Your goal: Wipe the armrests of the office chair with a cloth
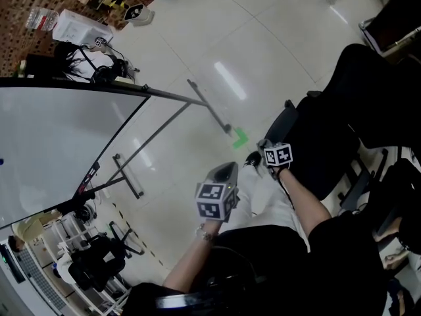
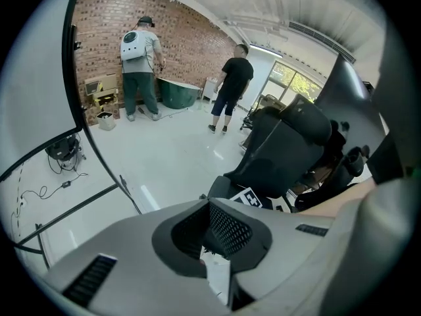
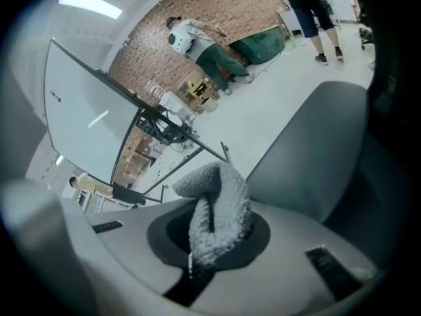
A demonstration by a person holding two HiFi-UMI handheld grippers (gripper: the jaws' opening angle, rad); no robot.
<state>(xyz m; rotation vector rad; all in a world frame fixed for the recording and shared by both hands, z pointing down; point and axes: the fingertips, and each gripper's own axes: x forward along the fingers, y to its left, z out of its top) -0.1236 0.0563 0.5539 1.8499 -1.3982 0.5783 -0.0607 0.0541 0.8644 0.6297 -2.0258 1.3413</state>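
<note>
1. The cloth (image 3: pixel 217 203), a pale grey looped-pile piece, is clamped between the fingers of the right gripper (image 3: pixel 204 249).
2. The cloth is folded on itself. Its long axis runs along the jaws, out from the gripper body. The rounded free end points away from the gripper and leans slightly toward the left of the right gripper view.
3. In the head view, the right gripper (image 1: pixel 260 155) is held just beside the near left edge of the black office chair (image 1: pixel 329 130). Its marker cube faces up and its tip is directed to the left.
4. The chair is located at the right of the scene. A grey panel, taken to be part of it, fills the right side of the right gripper view.
5. The left gripper (image 1: pixel 227 171) is held nearer the person and to the left of the right gripper, well apart from the chair.
6. The fingers of the left gripper (image 2: pixel 210 232) are drawn together to a narrow slit. Nothing is gripped between them.
7. A whiteboard (image 1: pixel 52 143) on a metal stand occupies the left of the scene.
8. A green floor mark (image 1: pixel 240 137) lies just beyond the grippers.
</note>
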